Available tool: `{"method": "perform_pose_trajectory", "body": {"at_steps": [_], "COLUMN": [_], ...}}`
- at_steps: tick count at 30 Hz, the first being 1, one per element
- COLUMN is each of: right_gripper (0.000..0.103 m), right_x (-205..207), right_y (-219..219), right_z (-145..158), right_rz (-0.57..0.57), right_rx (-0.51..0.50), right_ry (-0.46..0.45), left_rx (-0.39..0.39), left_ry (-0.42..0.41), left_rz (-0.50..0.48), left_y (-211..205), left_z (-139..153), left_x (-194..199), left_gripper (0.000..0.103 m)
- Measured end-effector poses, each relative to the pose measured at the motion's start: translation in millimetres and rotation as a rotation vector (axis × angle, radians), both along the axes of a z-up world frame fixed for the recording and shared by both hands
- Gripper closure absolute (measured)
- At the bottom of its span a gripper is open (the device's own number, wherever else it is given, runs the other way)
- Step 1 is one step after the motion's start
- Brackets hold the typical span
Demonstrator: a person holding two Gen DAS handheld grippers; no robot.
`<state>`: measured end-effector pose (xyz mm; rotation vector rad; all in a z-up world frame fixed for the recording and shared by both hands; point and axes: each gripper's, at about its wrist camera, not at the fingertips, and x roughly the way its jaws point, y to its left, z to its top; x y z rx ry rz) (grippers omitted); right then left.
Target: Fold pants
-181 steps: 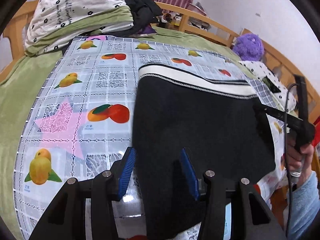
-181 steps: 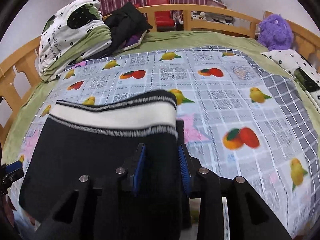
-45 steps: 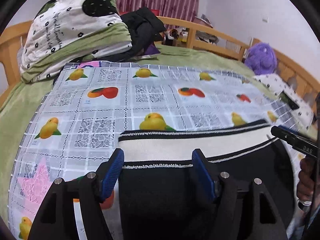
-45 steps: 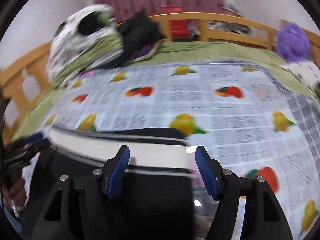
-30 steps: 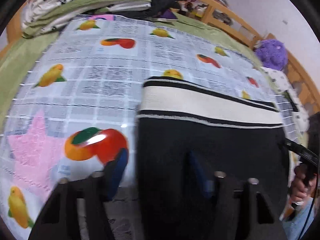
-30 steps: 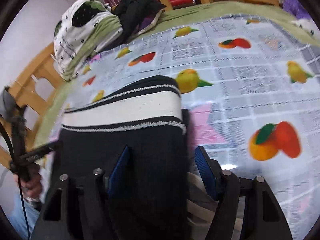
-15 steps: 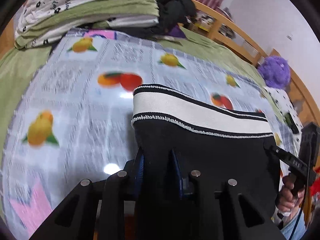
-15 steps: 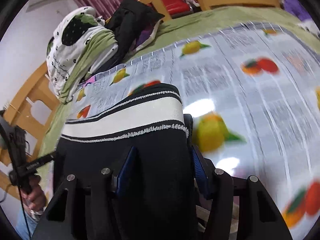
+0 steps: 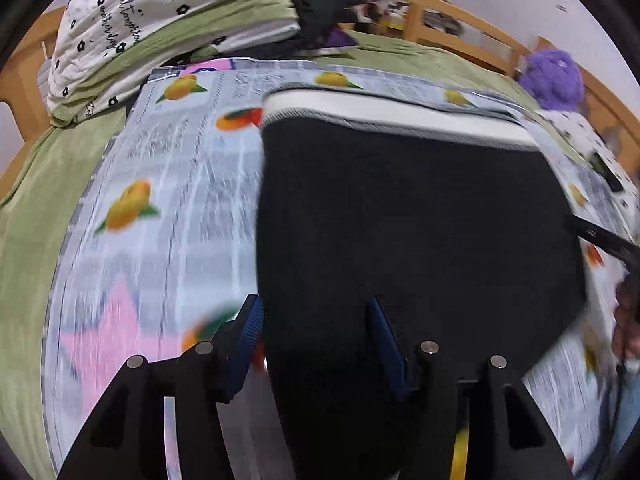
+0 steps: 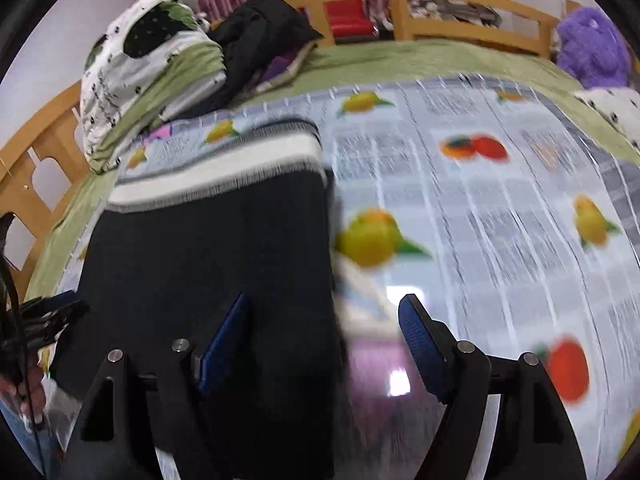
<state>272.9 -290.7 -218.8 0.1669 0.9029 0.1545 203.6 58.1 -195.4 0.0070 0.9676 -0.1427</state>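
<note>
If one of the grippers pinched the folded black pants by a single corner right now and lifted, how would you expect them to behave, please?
The black pants would probably droop and unfold, since they are soft knit lying in flat layers. The glossy fruit-print cover beneath shows glare, so a push would likely slide them rather than bunch them. The ribbed white waistband looks thicker, so likely a firmer hold.

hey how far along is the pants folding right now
Done: the black pants lie as a compact folded rectangle on the fruit-print cloth, white waistband at the far end.
In hand: nothing; the left gripper and right gripper are both opening at the near corners.
Left: probably only smoothing or one more fold.
</note>
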Motion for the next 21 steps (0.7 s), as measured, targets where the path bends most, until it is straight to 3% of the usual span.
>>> {"method": "perform_pose_trajectory", "body": {"at_steps": [3, 5, 9, 11, 12, 13, 15, 17, 19, 21], "right_gripper": [0.028, 0.028, 0.032, 0.032, 0.033, 0.033, 0.045, 0.048, 0.047, 0.046], "right_x": [-31, -49, -66, -70, -70, -69, -70, -76, -86, -88], "right_y": [-3, -4, 0, 1, 1, 0, -2, -5, -11, -13], "right_z": [-5, -10, -14, -17, -20, -21, -18, -4, 15, 23], "right_rz": [-0.008, -0.007, 0.016, 0.013, 0.01, 0.01, 0.013, 0.024, 0.018, 0.008], "right_rx": [-0.037, -0.065, -0.106, -0.11, -0.104, -0.103, -0.103, -0.094, -0.069, -0.044], "right_ry": [0.027, 0.042, 0.048, 0.042, 0.05, 0.058, 0.058, 0.016, -0.078, -0.124], "left_rx": [-0.008, 0.006, 0.19, 0.284, 0.276, 0.221, 0.15, 0.113, 0.068, -0.028], "left_ry": [-0.016, 0.014, -0.021, -0.013, -0.015, -0.013, -0.029, -0.074, -0.121, -0.155], "left_rz": [-0.065, -0.166, -0.202, -0.169, -0.144, -0.106, -0.08, -0.117, -0.131, -0.091], "left_y": [2, -2, -17, -23, -20, -12, -2, 1, 7, 16], "left_z": [4, 1, -12, -23, -23, -19, -9, 7, 22, 34], "left_x": [-42, -65, -84, -74, -71, -68, -72, -87, -101, -101], "left_gripper": [0.047, 0.046, 0.046, 0.072, 0.078, 0.082, 0.082, 0.082, 0.08, 0.065]}}
